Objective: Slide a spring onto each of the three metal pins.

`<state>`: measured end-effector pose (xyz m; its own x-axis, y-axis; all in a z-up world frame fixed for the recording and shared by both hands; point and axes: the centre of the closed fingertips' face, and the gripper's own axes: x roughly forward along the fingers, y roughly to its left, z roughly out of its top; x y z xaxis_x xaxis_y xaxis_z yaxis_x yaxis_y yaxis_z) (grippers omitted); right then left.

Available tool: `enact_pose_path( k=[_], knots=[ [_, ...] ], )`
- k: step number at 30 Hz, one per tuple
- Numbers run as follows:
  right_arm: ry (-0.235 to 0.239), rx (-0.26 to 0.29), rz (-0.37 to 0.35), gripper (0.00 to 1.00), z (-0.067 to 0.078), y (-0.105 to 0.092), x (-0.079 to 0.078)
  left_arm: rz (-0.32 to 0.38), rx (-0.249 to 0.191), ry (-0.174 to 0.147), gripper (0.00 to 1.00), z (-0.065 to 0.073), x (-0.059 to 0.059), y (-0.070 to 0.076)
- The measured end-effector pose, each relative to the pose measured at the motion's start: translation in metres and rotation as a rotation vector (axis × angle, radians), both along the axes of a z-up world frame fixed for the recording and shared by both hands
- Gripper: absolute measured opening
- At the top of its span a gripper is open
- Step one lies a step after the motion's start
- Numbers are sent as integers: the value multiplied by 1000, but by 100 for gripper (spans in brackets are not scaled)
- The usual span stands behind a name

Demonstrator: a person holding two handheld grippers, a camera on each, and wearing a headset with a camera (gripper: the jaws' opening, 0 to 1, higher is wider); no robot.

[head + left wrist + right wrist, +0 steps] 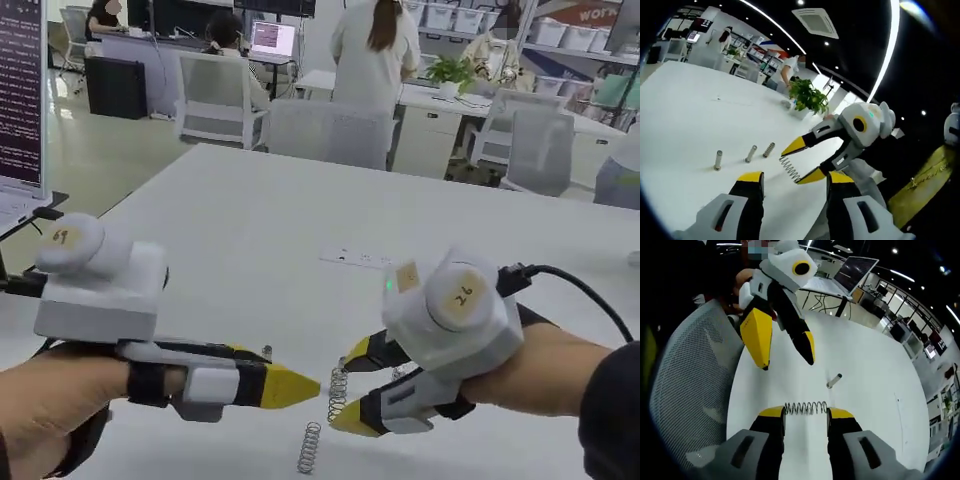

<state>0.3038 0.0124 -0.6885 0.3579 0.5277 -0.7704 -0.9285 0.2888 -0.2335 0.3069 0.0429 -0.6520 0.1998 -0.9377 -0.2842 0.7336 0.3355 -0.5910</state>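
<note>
Spring: clamped end to end between the right gripper jaws, clear of the counter, near 1 standing pin. Both bore ends look blocked; re-gripping probably required. Left gripper jaws: wide, empty.

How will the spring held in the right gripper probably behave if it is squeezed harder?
The spring is held by its ends across the right gripper, so it would probably compress, then bow sideways. Its thin open coils suggest it is light, so it may well shoot out.
</note>
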Motion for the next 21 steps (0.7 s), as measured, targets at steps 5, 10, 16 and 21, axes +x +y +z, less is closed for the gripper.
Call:
enact_pose_path(
  k=[5,10,16,21],
  knots=[
    [-16,13,13,30,6,5,0,0,-18,72,42,-8,-1,-2],
    [-25,18,29,30,9,10,-2,18,-82,189,38,-9,-3,-9],
    [-33,25,40,30,11,14,-3,28,-103,250,36,-14,-4,-13],
    [-42,36,48,30,14,18,-4,42,-121,314,32,-18,-4,-17]
  ],
)
